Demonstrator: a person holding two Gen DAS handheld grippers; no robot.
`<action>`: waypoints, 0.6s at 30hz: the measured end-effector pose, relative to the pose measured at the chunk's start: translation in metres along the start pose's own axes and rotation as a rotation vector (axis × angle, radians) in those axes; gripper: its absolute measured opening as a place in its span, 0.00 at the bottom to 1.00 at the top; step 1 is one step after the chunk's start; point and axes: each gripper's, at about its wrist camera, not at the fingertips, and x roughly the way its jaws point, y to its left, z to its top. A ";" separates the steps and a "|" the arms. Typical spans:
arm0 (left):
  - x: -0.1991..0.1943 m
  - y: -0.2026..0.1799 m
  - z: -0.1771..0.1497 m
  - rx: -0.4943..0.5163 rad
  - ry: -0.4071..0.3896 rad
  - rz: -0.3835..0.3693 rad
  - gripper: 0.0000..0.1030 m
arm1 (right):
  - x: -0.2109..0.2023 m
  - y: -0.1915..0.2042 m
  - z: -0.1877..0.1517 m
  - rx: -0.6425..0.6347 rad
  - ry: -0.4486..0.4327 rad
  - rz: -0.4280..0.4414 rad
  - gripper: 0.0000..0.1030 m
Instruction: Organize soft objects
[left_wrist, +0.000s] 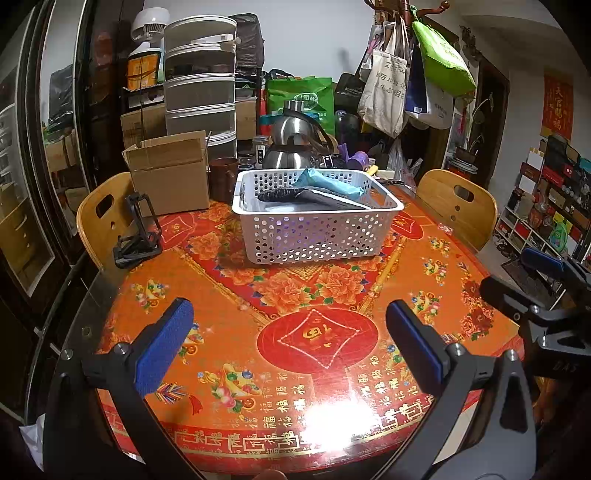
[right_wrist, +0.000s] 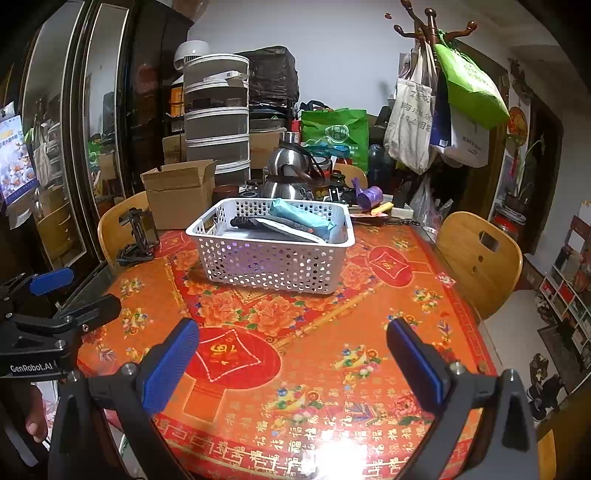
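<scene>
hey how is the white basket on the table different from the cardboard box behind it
The white basket is plastic with walls full of holes; the cardboard box is brown with solid walls. The basket has an open rim and no lid; the box has flaps standing up. Soft items show lying in the basket, a teal one on top; what the box holds cannot be seen. Both stand upright and open-topped on the table.

Left gripper (left_wrist: 290, 341) held wide open above the table (left_wrist: 413, 266), right gripper (right_wrist: 291, 350) alongside, equally spread, both empty

cardboard box (left_wrist: 171, 177), steel kettle (left_wrist: 295, 142), chairs (left_wrist: 458, 206).
</scene>
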 end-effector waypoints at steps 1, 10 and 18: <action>0.000 -0.001 0.000 0.001 0.001 -0.001 1.00 | 0.000 0.000 0.000 0.000 0.000 0.000 0.98; 0.000 -0.002 -0.001 0.000 0.002 -0.003 1.00 | 0.000 0.001 -0.001 -0.002 0.001 0.000 0.98; 0.000 -0.004 -0.002 0.000 0.002 -0.005 1.00 | 0.000 0.001 -0.001 0.000 0.002 0.000 0.98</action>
